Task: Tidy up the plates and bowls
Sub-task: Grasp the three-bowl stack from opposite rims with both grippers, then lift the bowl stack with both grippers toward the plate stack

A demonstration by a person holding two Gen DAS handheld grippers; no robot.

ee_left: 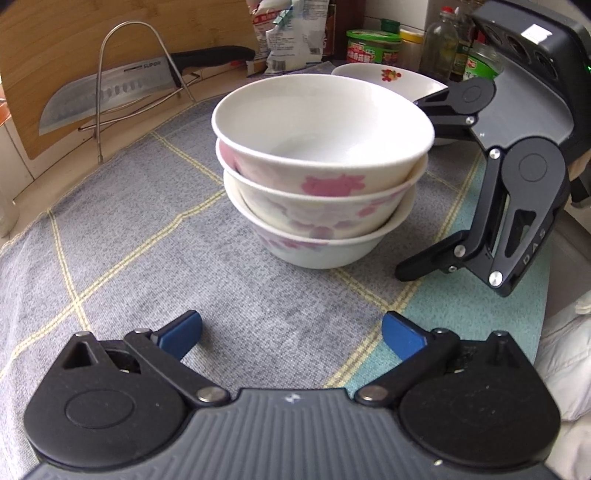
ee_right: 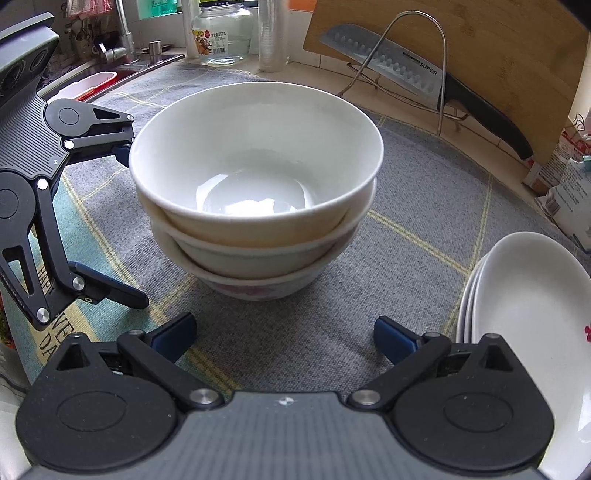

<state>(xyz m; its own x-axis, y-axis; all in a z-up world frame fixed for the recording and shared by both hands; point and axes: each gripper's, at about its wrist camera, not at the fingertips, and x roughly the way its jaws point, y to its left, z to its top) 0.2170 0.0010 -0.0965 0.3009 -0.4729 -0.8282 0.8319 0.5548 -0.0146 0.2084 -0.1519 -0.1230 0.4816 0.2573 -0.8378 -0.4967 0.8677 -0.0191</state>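
Note:
Three white bowls with pink flowers stand nested in one stack [ee_left: 321,166] on the grey checked mat; the stack also fills the middle of the right wrist view [ee_right: 255,184]. My left gripper [ee_left: 291,336] is open and empty, a little in front of the stack. My right gripper [ee_right: 284,338] is open and empty on the other side of the stack. Each gripper shows in the other's view, beside the bowls, the right gripper [ee_left: 413,184] and the left gripper [ee_right: 133,221], both with jaws spread. A stack of white plates [ee_right: 532,314] lies to the right of the right gripper, and it also shows behind the bowls [ee_left: 388,79].
A cleaver [ee_left: 110,96] rests in a wire rack against a wooden cutting board [ee_left: 55,44]. Jars, bottles and food packets [ee_left: 373,46] line the back. A glass jar [ee_right: 225,33] and a sink with a faucet [ee_right: 118,48] lie beyond the mat [ee_left: 147,240].

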